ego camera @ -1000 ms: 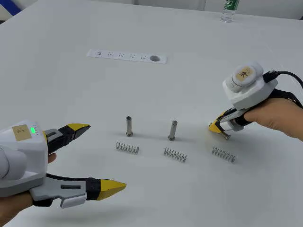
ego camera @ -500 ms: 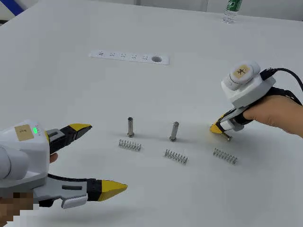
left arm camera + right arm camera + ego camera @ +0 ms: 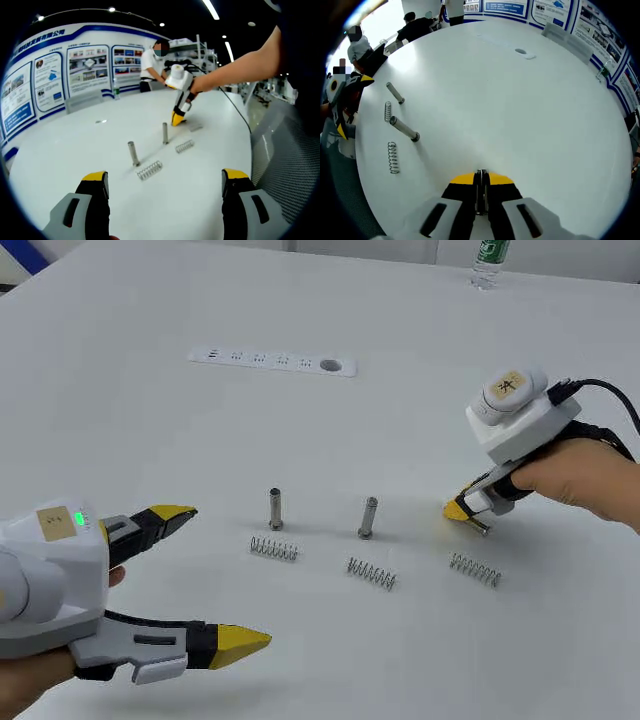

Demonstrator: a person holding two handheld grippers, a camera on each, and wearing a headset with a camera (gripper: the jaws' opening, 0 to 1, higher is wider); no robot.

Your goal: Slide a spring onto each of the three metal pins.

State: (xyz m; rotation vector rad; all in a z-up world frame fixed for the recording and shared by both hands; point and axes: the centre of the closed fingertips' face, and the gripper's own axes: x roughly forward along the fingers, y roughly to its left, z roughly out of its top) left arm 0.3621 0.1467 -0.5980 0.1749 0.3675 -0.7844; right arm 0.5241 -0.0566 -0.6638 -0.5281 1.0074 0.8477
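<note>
Two metal pins (image 3: 274, 508) (image 3: 368, 517) stand upright on the white table (image 3: 150, 420). In front of them lie three springs (image 3: 273, 549) (image 3: 371, 573) (image 3: 474, 569), one per position. At the right, my right gripper (image 3: 458, 510) is shut on the third pin (image 3: 480, 528), which is tilted with its lower end at the table just behind the right-hand spring. The right gripper view shows the jaws closed on a thin metal shaft (image 3: 481, 192). My left gripper (image 3: 215, 577) hovers open at the lower left, well short of the left spring (image 3: 149, 170) and left pin (image 3: 132, 153).
A white power strip (image 3: 270, 360) lies farther back on the table, and a bottle (image 3: 487, 260) stands at the far edge. A cable (image 3: 610, 400) trails from the right gripper. People stand beyond the table in both gripper views.
The right gripper's body has tipped slightly up and left while its tips stay at the pin. The left gripper has barely drifted.
</note>
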